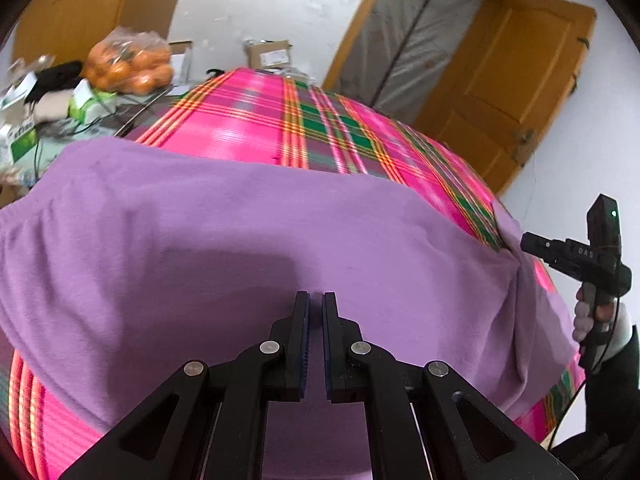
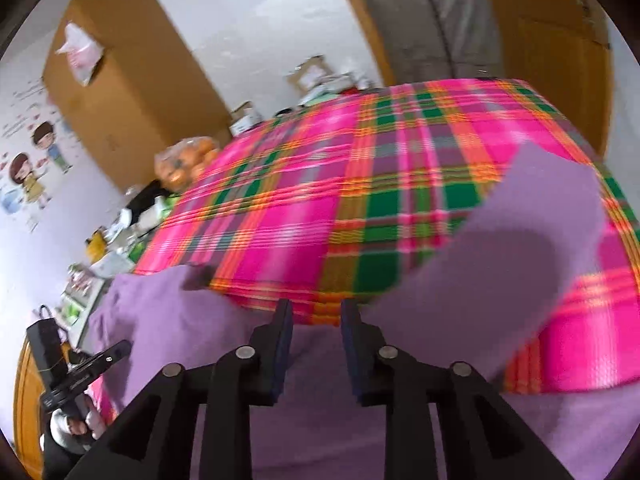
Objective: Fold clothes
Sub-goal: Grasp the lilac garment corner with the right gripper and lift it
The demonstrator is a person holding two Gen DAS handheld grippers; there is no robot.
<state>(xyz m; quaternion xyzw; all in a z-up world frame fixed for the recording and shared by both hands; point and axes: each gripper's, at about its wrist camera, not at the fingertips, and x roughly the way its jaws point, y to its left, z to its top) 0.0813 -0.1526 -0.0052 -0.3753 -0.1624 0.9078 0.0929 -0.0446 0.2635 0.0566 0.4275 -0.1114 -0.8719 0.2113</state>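
A purple garment (image 1: 248, 220) lies spread over a pink plaid cloth (image 1: 256, 120) that covers the table. My left gripper (image 1: 316, 300) hovers low over the garment's near middle, shut; only a thin pale slit shows between its pads, and no folds run toward them. The right wrist view shows it at the garment's left edge (image 2: 127, 347). My right gripper (image 2: 316, 312) stands open, nothing pressed between its fingers. A loose purple flap (image 2: 520, 248) rises just right of its right finger. In the left wrist view its tip (image 1: 524, 242) sits at the garment's bunched right corner.
A bag of oranges (image 1: 128, 64), small boxes and packets crowd the table's far left side. A big cardboard box (image 2: 128, 80) stands by the wall. A wooden door (image 1: 512, 80) is behind the table. A gloved hand (image 1: 588, 316) holds the right gripper's handle.
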